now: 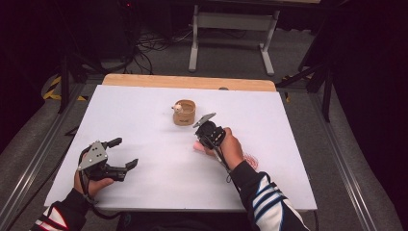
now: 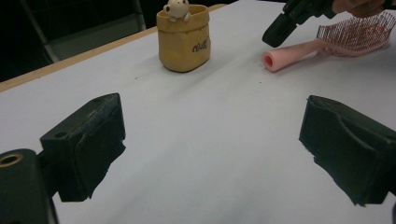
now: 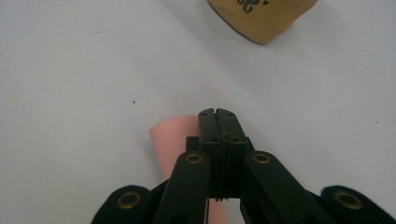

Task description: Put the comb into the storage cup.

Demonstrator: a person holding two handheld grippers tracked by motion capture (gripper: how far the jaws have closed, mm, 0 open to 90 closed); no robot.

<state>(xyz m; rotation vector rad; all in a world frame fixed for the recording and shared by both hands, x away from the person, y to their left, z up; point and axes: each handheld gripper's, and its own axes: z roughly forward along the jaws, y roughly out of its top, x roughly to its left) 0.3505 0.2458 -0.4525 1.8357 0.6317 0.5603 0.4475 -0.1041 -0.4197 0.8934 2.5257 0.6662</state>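
High view first: nearest me, at the near left of the white table (image 1: 144,183), my left claw (image 1: 124,153) rests in my left hand (image 1: 91,185) with its jaws spread well apart and nothing between them. Looking along that claw in the left gripper view, its two black pads (image 2: 88,140) stand wide over bare table.

Farther in and to the right of centre, my right hand (image 1: 231,147) carries my right claw (image 1: 198,140), which points toward the left and down at the table. In the right gripper view, the right claw's jaws are pressed together tip to tip, with nothing pinched between them. They sit just above the pink hairbrush (image 2: 327,44), over its handle (image 3: 175,140); I cannot tell whether they touch it. The brush lies flat on the table, its open handle end toward the left and its bristled head (image 2: 369,30) toward the right, under my right hand.

Farthest, near the table's middle and just beyond the right claw, stands a small yellow pouch-shaped holder (image 1: 184,112) with a little white bear figure (image 2: 176,9) at its rim, apart from the brush.
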